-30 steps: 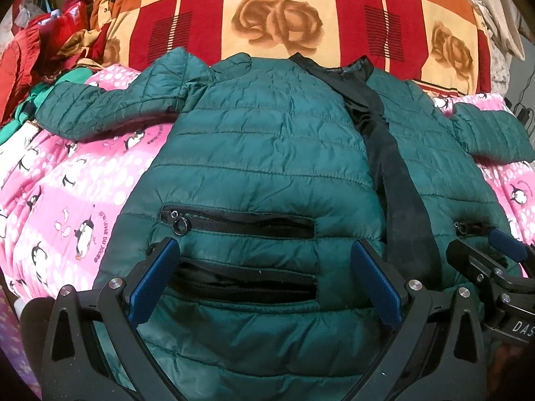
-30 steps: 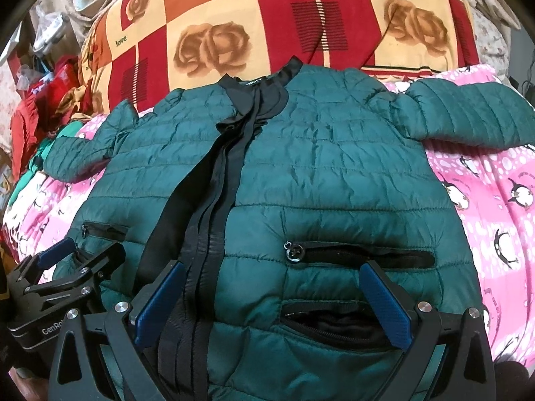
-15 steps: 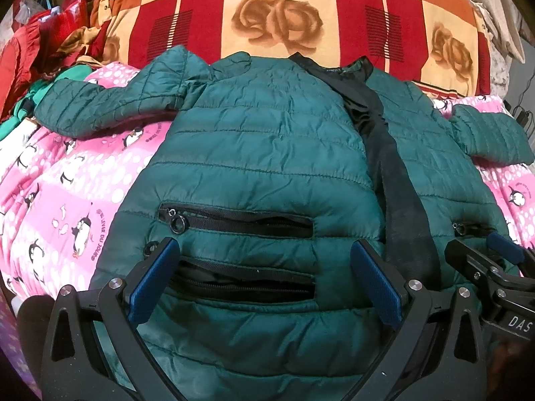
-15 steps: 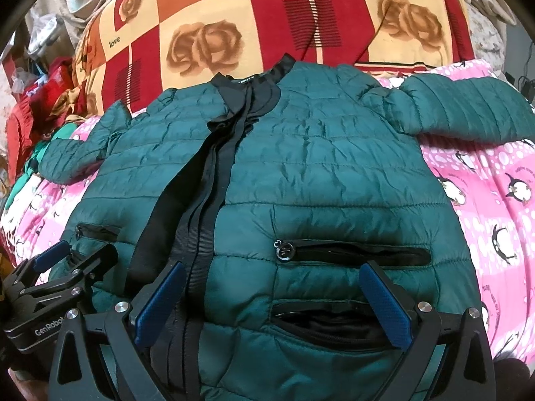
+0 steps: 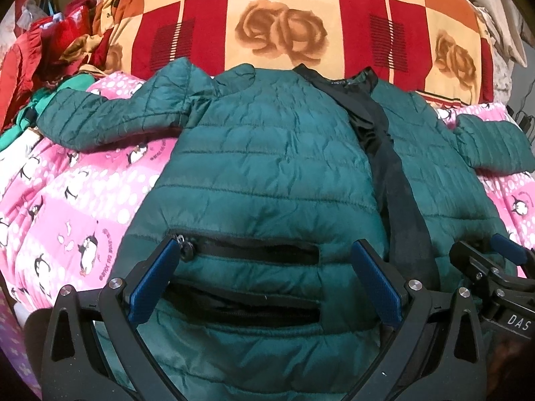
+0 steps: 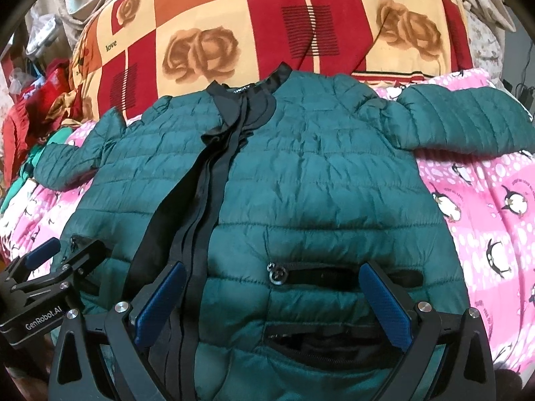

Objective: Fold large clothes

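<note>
My left gripper point(image 5: 264, 277) stands with its blue pads spread wide, nothing between them but the quilted fabric lying beneath; the right gripper point(image 6: 274, 299) is spread just as wide. I see them side by side at the near end of the green puffer jacket point(image 5: 267, 167), the right gripper showing at the right edge of the left wrist view and the left one at the left edge of the right wrist view.

The jacket lies front up, spread flat on a pink penguin blanket point(image 5: 67, 207). Its long axis runs straight away from my grippers: hem nearest me, black collar point(image 6: 247, 90) at the far end, against the red and orange checked quilt point(image 5: 277, 16) with roses on it. The black front placket point(image 6: 200, 200) runs from the collar back toward me and passes between my two grippers, just right of the left one and under the left pad of the right one.

The left sleeve point(image 5: 110, 120) reaches out ahead and to the left of my left gripper; the other sleeve point(image 6: 468, 120) reaches ahead and to the right of my right gripper. Both lie roughly crosswise to the body.

A zipped pocket point(image 5: 247, 250) sits just ahead of the left gripper's pads, its round pull beside the left pad. A matching pocket point(image 6: 334, 274) lies between the right gripper's pads. I cannot tell whether the fingertips touch the fabric.

A heap of red and green clothes point(image 5: 40, 60) lies far left.
</note>
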